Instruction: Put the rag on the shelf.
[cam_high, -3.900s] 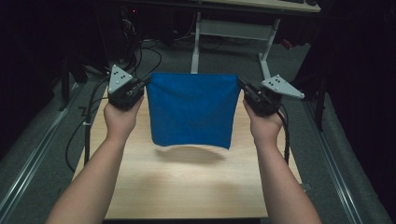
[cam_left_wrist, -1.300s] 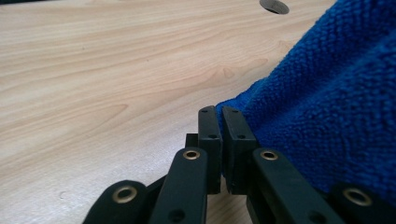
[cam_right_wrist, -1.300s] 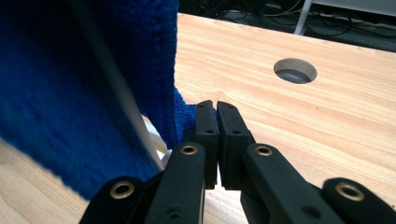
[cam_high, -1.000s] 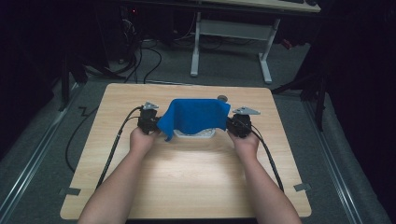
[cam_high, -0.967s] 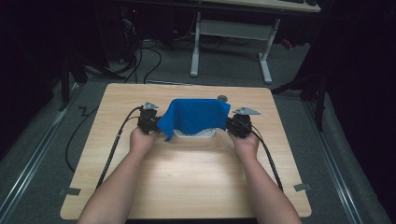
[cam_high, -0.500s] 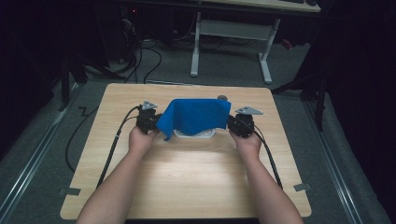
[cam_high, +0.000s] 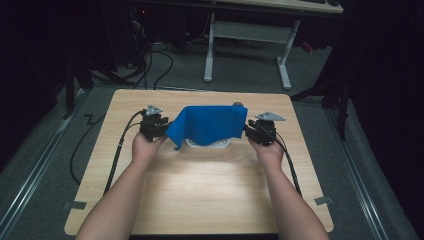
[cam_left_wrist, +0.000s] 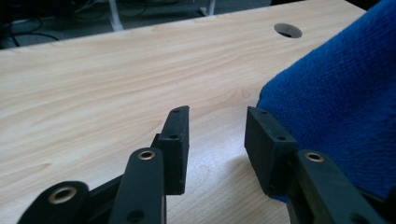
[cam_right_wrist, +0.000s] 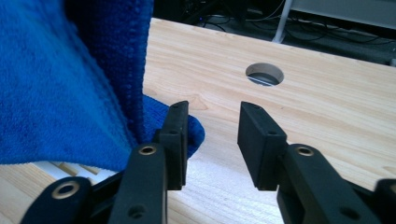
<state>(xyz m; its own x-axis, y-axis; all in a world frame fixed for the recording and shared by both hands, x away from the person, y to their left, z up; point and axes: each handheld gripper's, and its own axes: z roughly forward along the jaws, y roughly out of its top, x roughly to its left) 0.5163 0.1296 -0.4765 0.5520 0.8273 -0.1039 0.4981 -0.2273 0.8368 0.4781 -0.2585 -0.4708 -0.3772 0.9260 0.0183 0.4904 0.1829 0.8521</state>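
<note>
Wooden table (cam_high: 200, 190) takes up centre of the high view, w/ a round hole (cam_right_wrist: 264, 73) near its far edge. Blue cloth (cam_high: 207, 125) sits just above frame centre, draped over a white slatted object (cam_high: 209, 144) peeking out below its near edge. Left gripper (cam_high: 159, 126) at cloth's left edge, jaws apart, nothing between them; cloth lies against outside of one jaw. Right gripper (cam_high: 252, 131) at cloth's right edge, released too, cloth beside its jaw, gap empty.
</note>
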